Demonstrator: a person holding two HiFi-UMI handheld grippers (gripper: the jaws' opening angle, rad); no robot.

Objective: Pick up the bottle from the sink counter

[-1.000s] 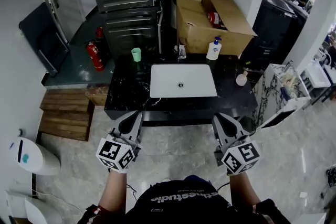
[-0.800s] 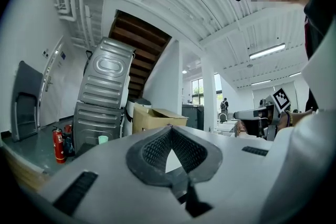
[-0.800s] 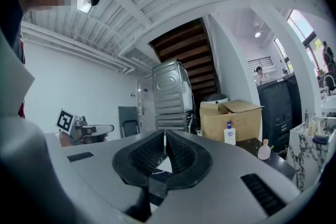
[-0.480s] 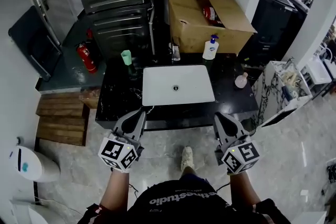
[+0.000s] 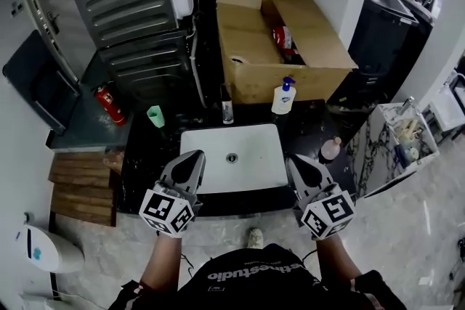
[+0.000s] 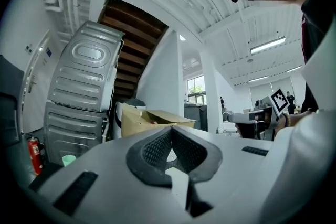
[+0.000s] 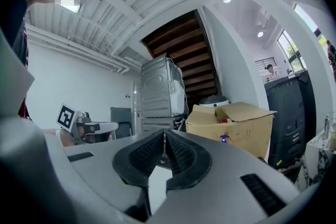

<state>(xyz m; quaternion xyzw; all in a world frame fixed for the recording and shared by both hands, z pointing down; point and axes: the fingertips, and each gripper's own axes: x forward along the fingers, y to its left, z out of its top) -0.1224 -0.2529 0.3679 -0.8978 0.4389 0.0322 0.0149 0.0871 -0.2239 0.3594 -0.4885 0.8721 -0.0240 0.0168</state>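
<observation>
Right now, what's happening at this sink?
A person stands at a dark counter with a white sink, holding two grippers. The left gripper and right gripper hover over its near edge, both shut and empty. A pump bottle stands behind the sink, and a pink bottle stands to its right. Neither is touched.

Right claw (image 7: pixel 164 135) pinched together, a cardboard box (image 7: pixel 239 122) standing beyond to its right.

An open cardboard box (image 5: pixel 290 47) stands right of the grey machine (image 5: pixel 127 3).
</observation>
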